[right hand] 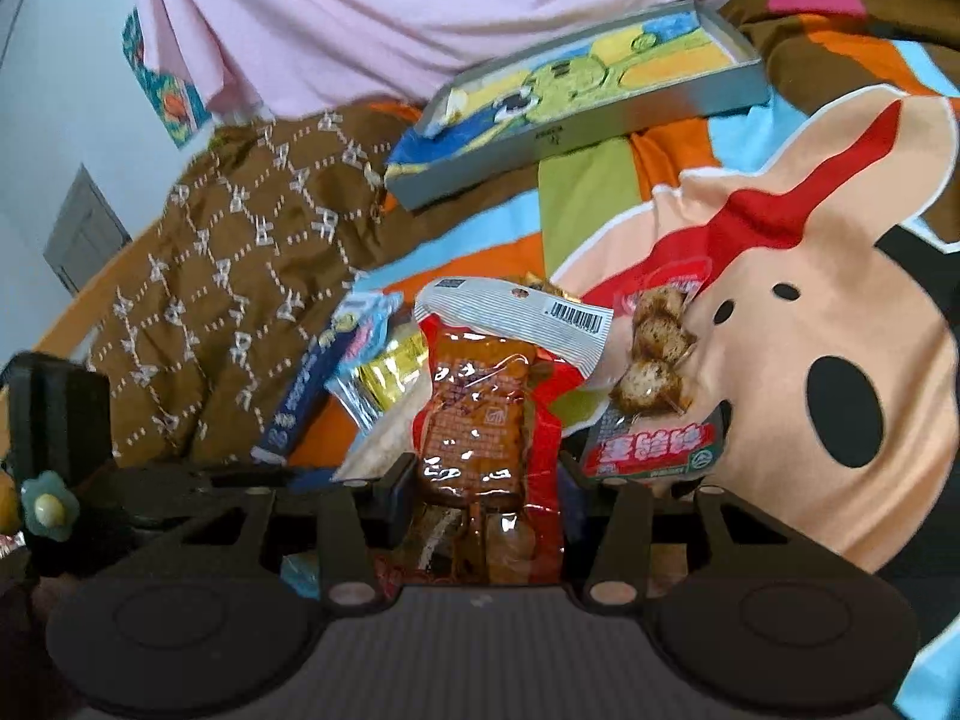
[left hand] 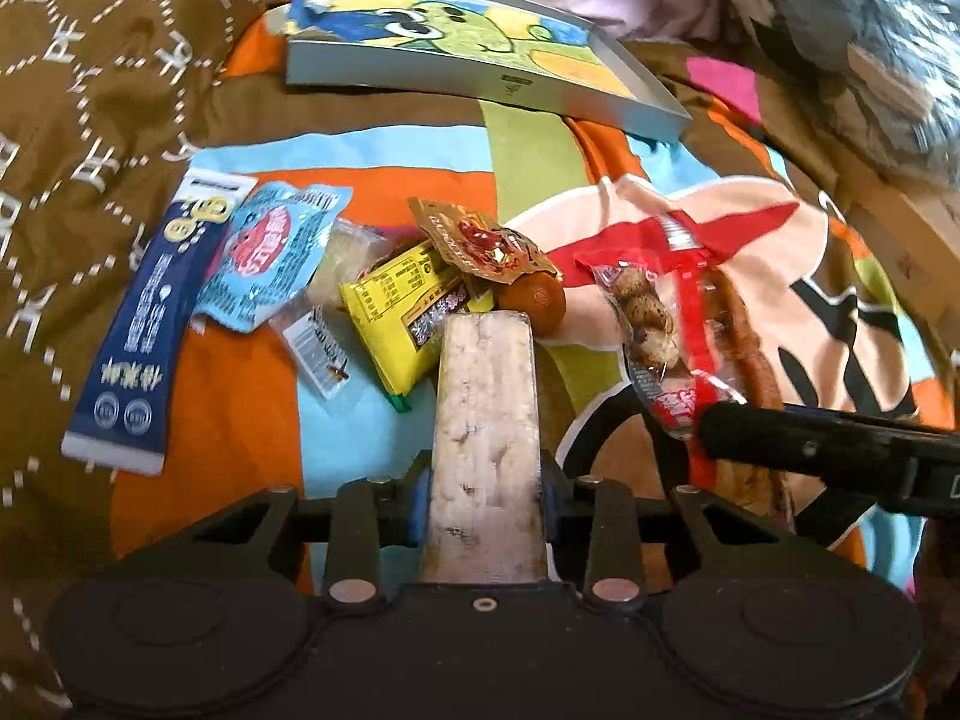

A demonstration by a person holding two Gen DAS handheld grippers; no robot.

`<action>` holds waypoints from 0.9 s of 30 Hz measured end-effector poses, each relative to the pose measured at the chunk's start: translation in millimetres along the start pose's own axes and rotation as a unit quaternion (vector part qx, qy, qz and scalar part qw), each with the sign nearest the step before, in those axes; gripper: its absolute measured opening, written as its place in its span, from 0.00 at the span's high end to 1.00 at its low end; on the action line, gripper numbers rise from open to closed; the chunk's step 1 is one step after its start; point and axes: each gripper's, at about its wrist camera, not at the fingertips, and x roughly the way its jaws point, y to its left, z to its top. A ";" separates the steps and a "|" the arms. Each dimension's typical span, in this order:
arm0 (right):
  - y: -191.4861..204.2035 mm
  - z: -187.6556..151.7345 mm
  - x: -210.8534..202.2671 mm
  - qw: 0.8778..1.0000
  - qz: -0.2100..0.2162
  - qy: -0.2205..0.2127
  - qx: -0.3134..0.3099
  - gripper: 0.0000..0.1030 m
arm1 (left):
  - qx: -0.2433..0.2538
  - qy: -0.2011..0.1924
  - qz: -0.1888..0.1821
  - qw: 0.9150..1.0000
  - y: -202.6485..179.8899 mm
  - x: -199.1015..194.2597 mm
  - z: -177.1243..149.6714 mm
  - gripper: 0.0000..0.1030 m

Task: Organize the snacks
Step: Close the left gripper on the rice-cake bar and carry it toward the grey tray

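The shallow box (left hand: 480,75) with the cartoon lining sits empty on the bedspread (left hand: 252,396), beyond the snack pile (left hand: 336,282). Collection is in hand: the left claw (left hand: 485,486) clamps a pale rice bar (left hand: 485,414), the right claw (right hand: 480,480) a red-brown sauce pouch (right hand: 480,408). Next, probably, both carry forward to the box and release.

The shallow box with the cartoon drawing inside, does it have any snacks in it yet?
No, the shallow box shows only its cartoon lining, while the snack packets all lie on the blanket in front of it.
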 end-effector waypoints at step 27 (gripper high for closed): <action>-13.5 70.1 -22.7 0.998 0.037 -0.043 -0.036 0.50 | -0.077 -0.107 0.018 0.991 3.6 -44.0 65.8 0.66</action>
